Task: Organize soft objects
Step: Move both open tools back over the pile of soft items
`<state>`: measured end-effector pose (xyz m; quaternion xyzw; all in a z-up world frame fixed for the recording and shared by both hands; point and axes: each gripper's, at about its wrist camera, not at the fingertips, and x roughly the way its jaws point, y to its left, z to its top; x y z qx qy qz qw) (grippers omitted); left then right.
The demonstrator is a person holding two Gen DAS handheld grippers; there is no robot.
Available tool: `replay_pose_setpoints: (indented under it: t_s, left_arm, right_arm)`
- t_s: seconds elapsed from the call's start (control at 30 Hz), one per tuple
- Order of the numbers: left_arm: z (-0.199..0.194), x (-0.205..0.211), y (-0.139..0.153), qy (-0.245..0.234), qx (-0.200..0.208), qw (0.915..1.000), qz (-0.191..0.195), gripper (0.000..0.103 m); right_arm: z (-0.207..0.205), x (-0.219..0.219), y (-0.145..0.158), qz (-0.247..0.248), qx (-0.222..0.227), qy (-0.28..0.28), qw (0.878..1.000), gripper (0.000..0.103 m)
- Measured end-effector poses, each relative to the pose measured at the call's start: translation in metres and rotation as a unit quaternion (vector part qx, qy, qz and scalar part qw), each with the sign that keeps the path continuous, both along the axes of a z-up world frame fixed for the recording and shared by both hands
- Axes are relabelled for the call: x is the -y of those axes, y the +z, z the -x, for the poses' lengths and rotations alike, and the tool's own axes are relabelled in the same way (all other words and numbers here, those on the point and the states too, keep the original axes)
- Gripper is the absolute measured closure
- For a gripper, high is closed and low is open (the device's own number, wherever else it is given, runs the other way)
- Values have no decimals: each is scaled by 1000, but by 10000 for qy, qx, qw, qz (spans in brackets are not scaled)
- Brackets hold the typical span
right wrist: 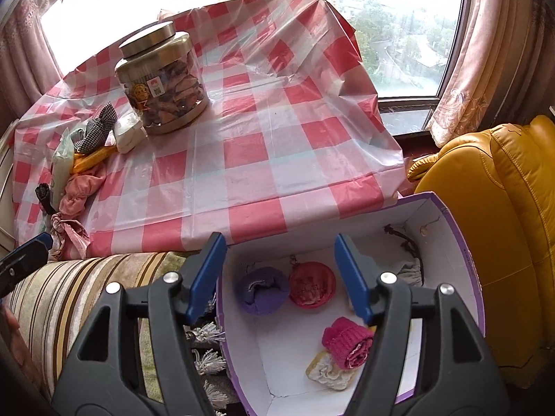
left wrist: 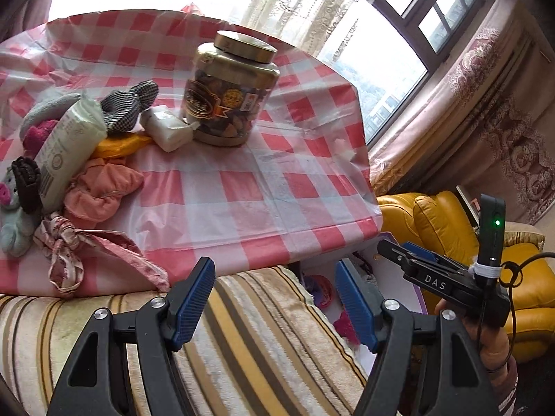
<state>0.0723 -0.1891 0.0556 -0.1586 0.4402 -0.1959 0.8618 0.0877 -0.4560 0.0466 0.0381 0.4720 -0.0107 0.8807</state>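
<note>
- Soft things lie in two places: a pile [left wrist: 69,159] at the left edge of the checked table [left wrist: 242,190], and a white box [right wrist: 447,242] with a purple rim below the table's near edge, beside a yellow seat [right wrist: 503,260].
- Box already holds a purple roll [right wrist: 262,289], a red round pouch [right wrist: 312,287], a pink knit roll [right wrist: 347,341] on a cream-and-yellow pad [right wrist: 329,372], and a grey drawstring bag [right wrist: 411,268].
- Pile, by my reckoning the work left: a peach cloth [left wrist: 100,190], a yellow piece [left wrist: 119,147], a checked cloth [left wrist: 130,104], two white packs [left wrist: 69,145], a small grey plush [left wrist: 14,215] and a pink ribbon [left wrist: 66,253].
- Task looks perhaps half done.
- Right gripper [right wrist: 279,277] hangs over the box, tongs well apart and empty, the pink roll lying loose below them.
- Left gripper [left wrist: 274,306] is over a striped cushion [left wrist: 242,346] near the table edge, tongs likewise spread, nothing in them.
- Jar [left wrist: 229,90] with a gold lid stands mid-table, touching one white pack; its label is too small to read.
- Writing: "DAS" shows on the right gripper's body in the left view.
</note>
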Motion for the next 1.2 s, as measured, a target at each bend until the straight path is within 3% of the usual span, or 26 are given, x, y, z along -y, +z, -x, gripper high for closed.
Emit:
replay_pose_setpoints:
  t_s: [0.27, 0.6, 0.9, 1.2]
  left_arm:
    - [-8, -65, -8, 840, -134, 9964, 43, 31]
    - [-13, -130, -15, 1552, -273, 9874, 119, 31]
    - [-25, -176, -22, 1987, -389, 9792, 143, 31]
    - [-49, -195, -32, 2132, -532, 9751, 299, 31]
  right_arm:
    - [-7, -31, 1, 73, -83, 297, 9995, 34]
    - [-16, -74, -3, 165, -262, 673, 9973, 34]
    - [-29, -113, -5, 141, -331, 1045, 9939, 34]
    - [-39, -156, 0, 117, -263, 1475, 9886, 34]
